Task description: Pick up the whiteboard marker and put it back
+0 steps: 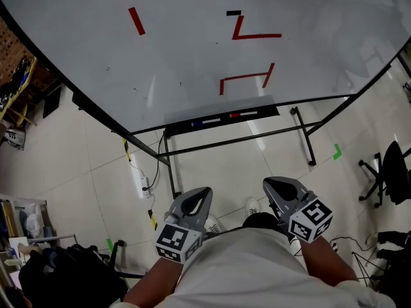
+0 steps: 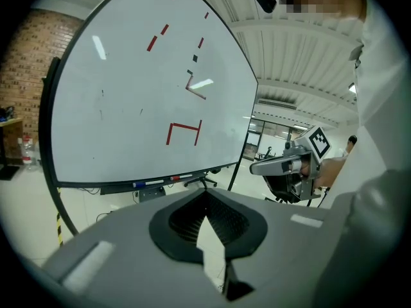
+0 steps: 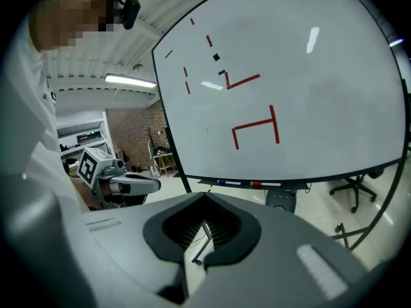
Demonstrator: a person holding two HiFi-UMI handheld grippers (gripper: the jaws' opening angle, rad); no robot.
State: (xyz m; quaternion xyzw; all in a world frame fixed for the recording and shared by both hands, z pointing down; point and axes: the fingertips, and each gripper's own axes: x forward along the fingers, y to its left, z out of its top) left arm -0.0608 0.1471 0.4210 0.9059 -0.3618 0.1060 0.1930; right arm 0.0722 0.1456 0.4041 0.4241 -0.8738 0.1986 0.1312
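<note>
Both claws shut, nothing in them: left gripper (image 1: 200, 195) and right gripper (image 1: 274, 186) sit low by the body. Blue marker (image 1: 196, 123) and red marker (image 1: 235, 115) lie end to end along the tray (image 1: 180, 129), well ahead, about midway between them. Either could reach, I'd say.

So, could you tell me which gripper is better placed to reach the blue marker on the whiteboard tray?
Probably the left gripper: both are empty, but the blue whiteboard marker on the black tray lies straight ahead of it.
</note>
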